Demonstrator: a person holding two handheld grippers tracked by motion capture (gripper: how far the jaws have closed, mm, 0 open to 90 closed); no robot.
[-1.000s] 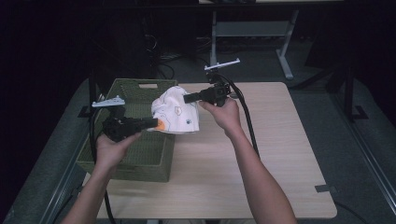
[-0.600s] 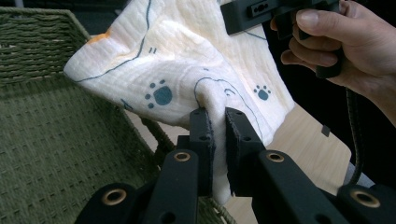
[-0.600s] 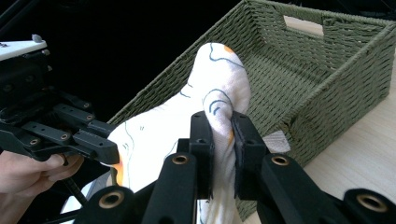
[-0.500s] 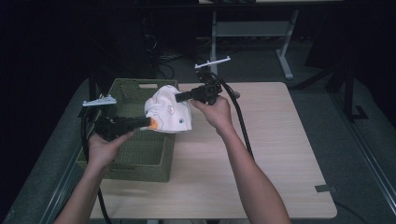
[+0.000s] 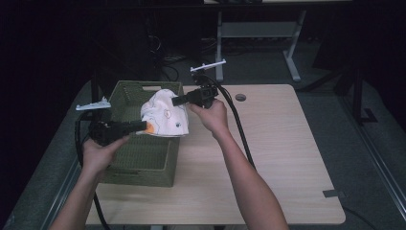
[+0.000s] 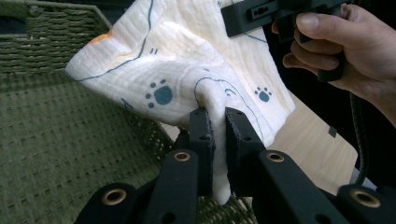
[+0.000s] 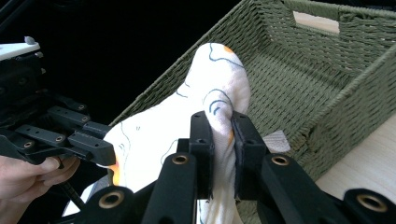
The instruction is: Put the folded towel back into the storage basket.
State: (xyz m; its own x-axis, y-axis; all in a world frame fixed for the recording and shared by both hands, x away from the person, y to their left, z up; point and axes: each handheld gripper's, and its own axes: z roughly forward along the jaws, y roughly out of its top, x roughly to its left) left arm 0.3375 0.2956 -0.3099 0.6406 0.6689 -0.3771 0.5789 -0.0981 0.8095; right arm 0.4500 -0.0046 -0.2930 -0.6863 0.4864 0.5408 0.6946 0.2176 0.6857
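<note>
A white cloth [image 5: 165, 114] with blue paw prints and orange patches hangs in the air between both grippers, over the right edge of a green woven basket [image 5: 139, 151]. My left gripper [image 5: 143, 125] is shut on the cloth's lower left part; in the left gripper view its jaws pinch a fold of the cloth [image 6: 187, 70]. From the right, my right gripper [image 5: 173, 100] is shut on the cloth's upper edge; in the right gripper view the cloth [image 7: 196, 107] bunches between its jaws, with the basket [image 7: 303, 70] behind.
The basket stands on the left part of a light wooden table [image 5: 282, 158]. A small round hole [image 5: 240, 97] marks the table's far side. A white-legged desk frame [image 5: 253, 28] stands on the dark floor beyond. Black cables trail from both grippers.
Both grippers have carried the cloth to the left, from above the table beside the basket to over the basket's right edge. Both grips stay the same.
</note>
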